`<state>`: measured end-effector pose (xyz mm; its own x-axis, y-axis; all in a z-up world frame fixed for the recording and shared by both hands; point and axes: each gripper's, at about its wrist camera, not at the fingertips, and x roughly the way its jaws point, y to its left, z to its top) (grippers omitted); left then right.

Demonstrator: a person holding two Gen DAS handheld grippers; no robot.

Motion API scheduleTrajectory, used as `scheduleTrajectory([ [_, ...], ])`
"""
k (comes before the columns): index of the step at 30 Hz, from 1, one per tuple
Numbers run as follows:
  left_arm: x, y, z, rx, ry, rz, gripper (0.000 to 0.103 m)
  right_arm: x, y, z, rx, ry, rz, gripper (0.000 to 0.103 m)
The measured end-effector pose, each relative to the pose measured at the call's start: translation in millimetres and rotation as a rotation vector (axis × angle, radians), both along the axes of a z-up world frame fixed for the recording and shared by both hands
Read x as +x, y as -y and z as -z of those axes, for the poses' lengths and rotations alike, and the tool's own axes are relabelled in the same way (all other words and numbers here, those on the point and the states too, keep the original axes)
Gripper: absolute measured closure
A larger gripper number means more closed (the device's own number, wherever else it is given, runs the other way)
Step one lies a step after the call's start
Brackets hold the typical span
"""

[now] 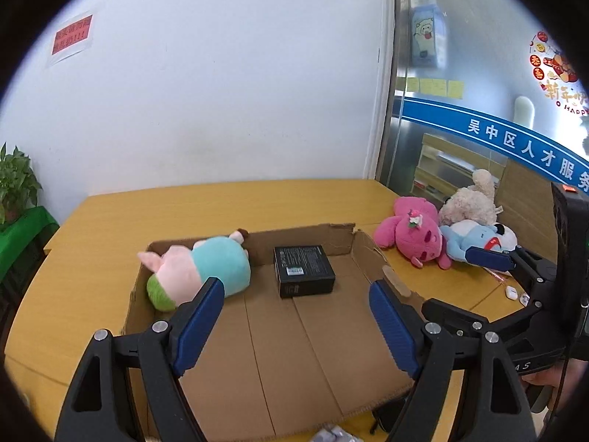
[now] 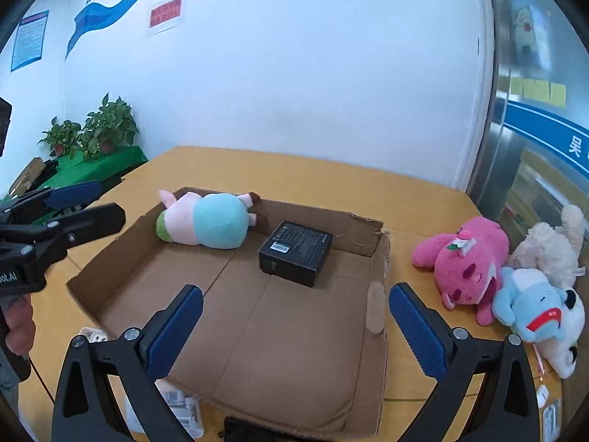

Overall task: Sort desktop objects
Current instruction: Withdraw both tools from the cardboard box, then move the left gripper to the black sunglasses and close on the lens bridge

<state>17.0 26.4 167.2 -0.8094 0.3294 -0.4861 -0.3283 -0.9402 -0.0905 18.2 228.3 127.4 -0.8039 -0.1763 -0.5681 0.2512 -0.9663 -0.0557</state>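
A shallow open cardboard box (image 1: 331,350) (image 2: 294,331) lies on the yellow table. Inside it lie a pink pig plush in a light-blue shirt (image 1: 198,270) (image 2: 210,223) at the far left and a black box (image 1: 302,270) (image 2: 296,252) at the far middle. Right of the cardboard box lie a pink plush (image 1: 412,235) (image 2: 467,265), a cream plush (image 1: 471,202) (image 2: 548,243) and a blue-and-white plush (image 1: 478,241) (image 2: 537,305). My left gripper (image 1: 296,316) is open and empty above the box's near part. My right gripper (image 2: 294,326) is open and empty, also above the box.
The right gripper shows at the right of the left wrist view (image 1: 515,276); the left gripper shows at the left of the right wrist view (image 2: 55,213). Small white items (image 1: 515,293) (image 2: 545,401) lie on the table at right. Packets (image 2: 180,405) lie before the box. Potted plants (image 2: 99,129) stand at left.
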Motion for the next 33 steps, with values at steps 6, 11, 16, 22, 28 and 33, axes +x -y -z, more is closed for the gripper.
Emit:
scheduleTrajectory([
  [6, 39, 0, 5, -0.011, 0.006, -0.003, 0.022, 42, 6, 2, -0.04, 0.005, -0.009, 0.0],
  [11, 65, -3, 8, 0.002, -0.019, -0.007, 0.022, 68, 15, 8, -0.025, -0.012, -0.031, 0.0],
  [16, 83, -4, 16, 0.007, -0.023, -0.021, 0.022, 88, 15, 16, -0.022, -0.014, -0.037, 0.0],
  [22, 93, -1, 24, 0.015, -0.005, -0.032, 0.022, 107, 15, 23, -0.014, -0.019, -0.038, 0.0],
  [28, 99, 0, 28, -0.004, -0.001, -0.027, 0.022, 118, 15, 31, -0.032, -0.004, -0.03, 0.0],
  [33, 101, 5, 33, 0.002, 0.018, -0.02, 0.022, 124, 16, 31, -0.029, -0.008, -0.027, 0.0],
])
